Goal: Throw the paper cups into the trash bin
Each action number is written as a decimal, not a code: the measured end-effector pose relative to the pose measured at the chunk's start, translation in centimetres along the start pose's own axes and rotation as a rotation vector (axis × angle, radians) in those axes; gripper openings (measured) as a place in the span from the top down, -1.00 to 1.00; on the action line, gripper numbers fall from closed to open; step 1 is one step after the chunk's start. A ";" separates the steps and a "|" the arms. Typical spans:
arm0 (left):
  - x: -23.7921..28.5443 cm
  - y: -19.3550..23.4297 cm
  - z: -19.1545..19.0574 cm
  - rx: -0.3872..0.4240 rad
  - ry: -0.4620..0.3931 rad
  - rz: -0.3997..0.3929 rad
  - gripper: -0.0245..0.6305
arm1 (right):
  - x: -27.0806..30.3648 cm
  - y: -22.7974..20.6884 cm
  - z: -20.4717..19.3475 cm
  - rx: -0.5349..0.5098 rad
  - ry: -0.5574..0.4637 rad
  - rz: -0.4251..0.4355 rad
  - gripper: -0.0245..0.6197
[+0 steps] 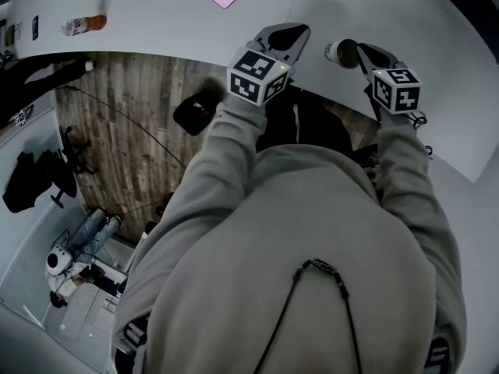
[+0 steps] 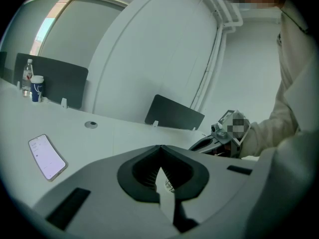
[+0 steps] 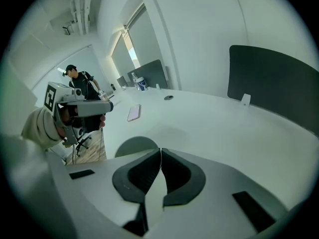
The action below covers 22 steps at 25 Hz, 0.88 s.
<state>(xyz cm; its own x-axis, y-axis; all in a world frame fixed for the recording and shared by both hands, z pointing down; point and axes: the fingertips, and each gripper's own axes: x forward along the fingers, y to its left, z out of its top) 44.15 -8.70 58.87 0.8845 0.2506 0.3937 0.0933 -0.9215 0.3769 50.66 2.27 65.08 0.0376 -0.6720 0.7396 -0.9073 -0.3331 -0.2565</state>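
step: lift paper cup (image 1: 338, 51) off table (image 1: 444, 61), near edge | right gripper (image 1: 360, 55): clamped on cup wall, advise light squeeze, no crushing | left gripper (image 1: 295, 31): closed, empty

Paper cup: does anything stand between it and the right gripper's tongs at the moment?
Nothing visible does. The right gripper has its tongs shut on the wall of the paper cup, which sits on the white table.
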 end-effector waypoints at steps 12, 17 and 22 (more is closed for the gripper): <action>-0.9 -2.9 6.3 0.084 -0.057 -0.014 0.93 | -5.8 0.3 5.2 -0.070 -0.077 -0.037 0.83; -2.3 -3.2 10.4 0.127 -0.100 0.002 0.93 | -9.1 0.0 9.6 -0.110 -0.139 -0.063 0.83; -3.4 -2.6 15.1 0.177 -0.163 0.031 0.93 | -11.4 -0.3 14.0 -0.150 -0.212 -0.087 0.83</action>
<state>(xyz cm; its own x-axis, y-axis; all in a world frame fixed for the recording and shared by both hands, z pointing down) 47.79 -11.60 43.87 0.9490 0.1834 0.2566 0.1308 -0.9692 0.2087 56.35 0.77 48.04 0.1910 -0.7734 0.6044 -0.9480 -0.3051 -0.0909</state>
